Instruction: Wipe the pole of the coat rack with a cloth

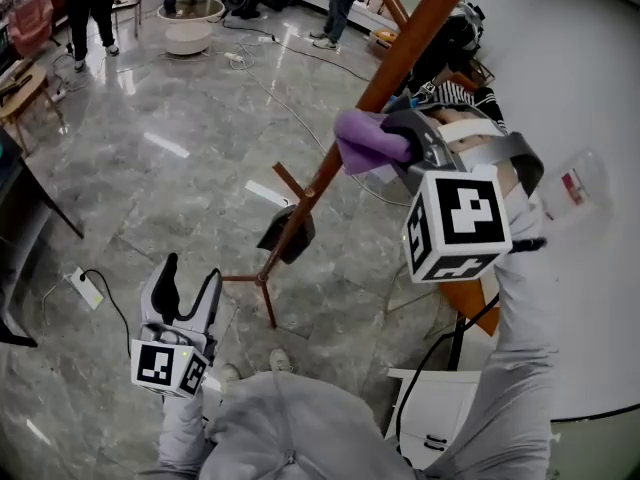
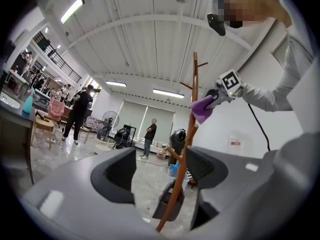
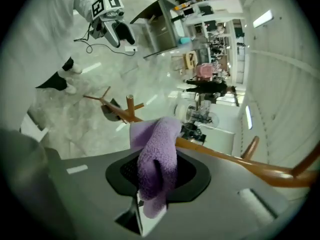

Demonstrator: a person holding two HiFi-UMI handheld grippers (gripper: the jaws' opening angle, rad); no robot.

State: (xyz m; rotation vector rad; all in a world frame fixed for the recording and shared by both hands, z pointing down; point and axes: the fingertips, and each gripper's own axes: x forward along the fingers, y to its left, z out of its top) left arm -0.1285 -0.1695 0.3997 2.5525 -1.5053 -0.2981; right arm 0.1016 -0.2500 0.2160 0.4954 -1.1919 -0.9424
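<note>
High on the coat rack pole (image 1: 405, 53), we press the purple cloth (image 1: 365, 140).
Right gripper (image 1: 398, 144) clamps the cloth, which touches the pole's upper stretch; left gripper (image 1: 190, 290) hangs low over the marble floor (image 1: 150, 168), jaws wide apart, well clear of the rack.

Fuzzy purple cloth (image 3: 157, 159), glossy wooden pole (image 1: 385, 80)

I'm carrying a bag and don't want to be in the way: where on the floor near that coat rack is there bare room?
The widest bare floor lies left of the coat rack's pole, between its feet, the white power strip and the floor cable. Right of the pole it's crowded: piled bags, a white drawer unit.
</note>
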